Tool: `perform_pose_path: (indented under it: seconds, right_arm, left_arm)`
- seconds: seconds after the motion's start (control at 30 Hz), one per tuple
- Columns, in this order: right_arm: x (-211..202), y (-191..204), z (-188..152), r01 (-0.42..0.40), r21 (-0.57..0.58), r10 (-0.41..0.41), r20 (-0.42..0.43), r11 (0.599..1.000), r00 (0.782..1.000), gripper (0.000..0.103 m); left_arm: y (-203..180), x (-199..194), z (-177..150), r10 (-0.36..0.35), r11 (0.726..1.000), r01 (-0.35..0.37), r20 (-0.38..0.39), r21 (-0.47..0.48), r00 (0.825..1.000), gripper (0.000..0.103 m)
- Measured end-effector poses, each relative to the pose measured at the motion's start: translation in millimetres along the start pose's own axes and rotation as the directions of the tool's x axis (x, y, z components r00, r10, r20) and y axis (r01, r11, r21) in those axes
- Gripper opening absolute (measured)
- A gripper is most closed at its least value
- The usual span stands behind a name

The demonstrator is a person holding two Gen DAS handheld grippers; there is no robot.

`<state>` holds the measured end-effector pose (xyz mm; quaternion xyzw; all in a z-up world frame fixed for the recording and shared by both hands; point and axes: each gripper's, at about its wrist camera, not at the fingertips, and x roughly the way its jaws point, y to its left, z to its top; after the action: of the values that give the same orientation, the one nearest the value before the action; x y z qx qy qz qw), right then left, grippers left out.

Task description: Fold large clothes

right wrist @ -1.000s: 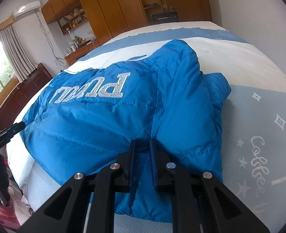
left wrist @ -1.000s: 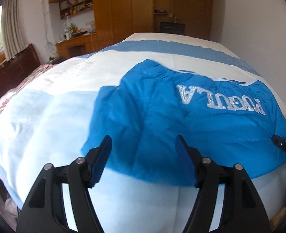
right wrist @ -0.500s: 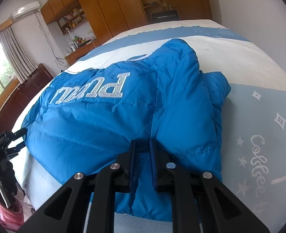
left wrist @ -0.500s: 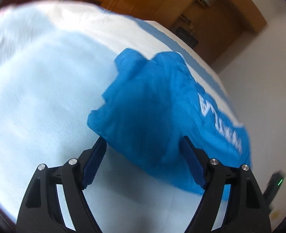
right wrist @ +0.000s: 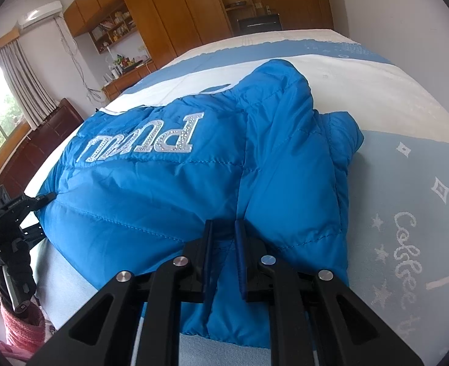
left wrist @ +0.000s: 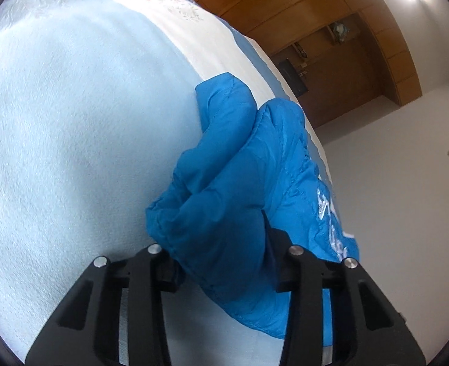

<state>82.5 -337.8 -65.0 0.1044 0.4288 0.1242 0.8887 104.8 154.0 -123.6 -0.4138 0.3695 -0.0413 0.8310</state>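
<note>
A bright blue padded jacket with silver lettering lies spread on the bed. My right gripper is shut on the jacket's near hem, fabric pinched between its blue pads. My left gripper has its jaws around a bunched corner of the jacket; the fabric fills the gap and hides the pads, and I cannot tell whether it is clamped. The left gripper also shows in the right wrist view at the jacket's left edge.
The bed cover is pale blue and white. Wooden wardrobes stand beyond the bed. A white wall runs along the bed's right side. A pink basket and a dark wooden chest stand left of the bed.
My left gripper has rolled and moved in onto the jacket's left corner, and its jaws have narrowed around the bunched fabric. My right gripper has stayed shut on the hem.
</note>
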Motion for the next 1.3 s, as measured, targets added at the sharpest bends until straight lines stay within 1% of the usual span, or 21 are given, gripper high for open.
perform_pose_path:
  seconds: [0.17, 0.23, 0.27, 0.3, 0.33, 0.37, 0.43, 0.57, 0.63, 0.67, 0.7, 0.77, 0.83, 0.87, 0.93, 1.0, 1.17, 1.23, 1.27, 1.3]
  right_arm:
    - [0.2, -1.9, -0.1, -0.006, 0.014, 0.006, 0.002, 1.000, 1.000, 0.013]
    - [-1.0, -1.1, 2.3, -0.010, 0.010, 0.010, -0.008, 1.000, 1.000, 0.013]
    - [-2.5, -1.9, 4.4, -0.017, 0.013, 0.017, -0.013, 1.000, 1.000, 0.014]
    - [-4.6, -3.8, 6.3, -0.033, 0.024, 0.034, -0.019, 0.999, 0.999, 0.017]
    - [-8.1, -5.7, 8.8, -0.061, 0.031, 0.062, -0.030, 0.998, 0.998, 0.018]
    - [-12.7, -6.9, 11.4, -0.082, 0.028, 0.083, -0.040, 0.996, 0.996, 0.019]
    - [-24.9, -10.1, 15.8, -0.097, 0.032, 0.098, -0.027, 0.995, 0.995, 0.019]
    - [-58.2, -20.7, 26.8, -0.077, 0.023, 0.076, 0.035, 0.997, 0.996, 0.019]
    - [-70.8, -28.8, 30.9, -0.067, 0.030, 0.065, 0.055, 0.997, 0.996, 0.019]
    - [-76.5, -32.8, 32.2, -0.058, 0.034, 0.056, 0.065, 0.998, 0.996, 0.019]
    - [-83.2, -37.3, 33.1, -0.040, 0.035, 0.037, 0.079, 0.999, 0.996, 0.019]
    - [-91.8, -40.7, 34.1, -0.013, 0.034, 0.010, 0.094, 0.999, 0.995, 0.019]
    - [-97.0, -44.5, 32.6, -0.003, 0.041, -0.001, 0.102, 0.999, 0.995, 0.019]
    - [-99.5, -47.1, 31.7, 0.000, 0.046, -0.005, 0.105, 0.999, 0.995, 0.019]
    - [-102.9, -50.5, 29.3, 0.005, 0.056, -0.011, 0.106, 0.998, 0.994, 0.019]
    - [-105.2, -54.8, 25.7, 0.006, 0.066, -0.013, 0.105, 0.998, 0.994, 0.019]
    - [-114.2, -64.9, 22.9, 0.019, 0.094, -0.028, 0.098, 0.995, 0.995, 0.019]
    - [-116.2, -68.0, 21.1, 0.023, 0.100, -0.033, 0.097, 0.995, 0.995, 0.019]
    - [-116.5, -69.3, 20.1, 0.022, 0.104, -0.032, 0.095, 0.994, 0.995, 0.019]
    - [-116.6, -70.2, 19.1, 0.020, 0.108, -0.030, 0.090, 0.994, 0.995, 0.019]
  left_arm:
    - [2.5, -2.5, -3.6, -0.008, 1.000, 0.008, 0.006, 0.011, 1.000, 0.037]
    - [-0.1, -3.8, 2.3, -0.011, 0.999, 0.010, 0.009, 0.030, 1.000, 0.035]
    - [-2.9, -5.4, 3.7, -0.019, 0.999, 0.018, 0.012, 0.036, 1.000, 0.034]
    - [-6.4, -8.0, 5.0, -0.028, 0.999, 0.027, 0.016, 0.046, 0.999, 0.032]
    - [-9.2, -11.5, 9.4, -0.033, 0.998, 0.032, 0.019, 0.055, 0.999, 0.030]
    - [-16.2, -15.7, 11.5, -0.040, 0.996, 0.038, 0.029, 0.077, 0.999, 0.029]
    - [-34.9, -24.3, 13.5, -0.042, 0.990, 0.034, 0.054, 0.134, 0.998, 0.027]
    - [-80.5, -36.7, 11.7, -0.071, 0.968, 0.047, 0.091, 0.248, 0.993, 0.026]
    - [-106.9, -40.9, 9.0, -0.095, 0.950, 0.061, 0.098, 0.307, 0.991, 0.025]
    - [-124.6, -42.8, 6.6, -0.115, 0.936, 0.076, 0.097, 0.343, 0.989, 0.025]
    - [-134.6, -42.9, 4.7, -0.127, 0.927, 0.084, 0.094, 0.364, 0.987, 0.025]
    - [-163.5, -42.1, -2.4, -0.152, 0.899, 0.102, 0.086, 0.425, 0.985, 0.025]
    - [-193.0, -37.4, -12.9, -0.182, 0.866, 0.129, 0.065, 0.482, 0.981, 0.024]
    - [-202.6, -35.1, -17.3, -0.191, 0.854, 0.139, 0.054, 0.501, 0.980, 0.024]
    - [-227.9, -25.8, -30.3, -0.216, 0.820, 0.172, 0.017, 0.546, 0.976, 0.024]
    - [-245.6, -13.9, -41.7, -0.226, 0.794, 0.197, -0.022, 0.575, 0.974, 0.024]
    - [-280.8, 29.9, -74.7, -0.211, 0.734, 0.243, -0.128, 0.634, 0.969, 0.023]
    - [-287.9, 47.2, -92.3, -0.183, 0.717, 0.250, -0.171, 0.651, 0.968, 0.022]
    - [-290.5, 55.4, -97.9, -0.169, 0.713, 0.253, -0.190, 0.654, 0.967, 0.022]
    - [-291.7, 68.7, -103.4, -0.149, 0.716, 0.257, -0.218, 0.649, 0.965, 0.022]
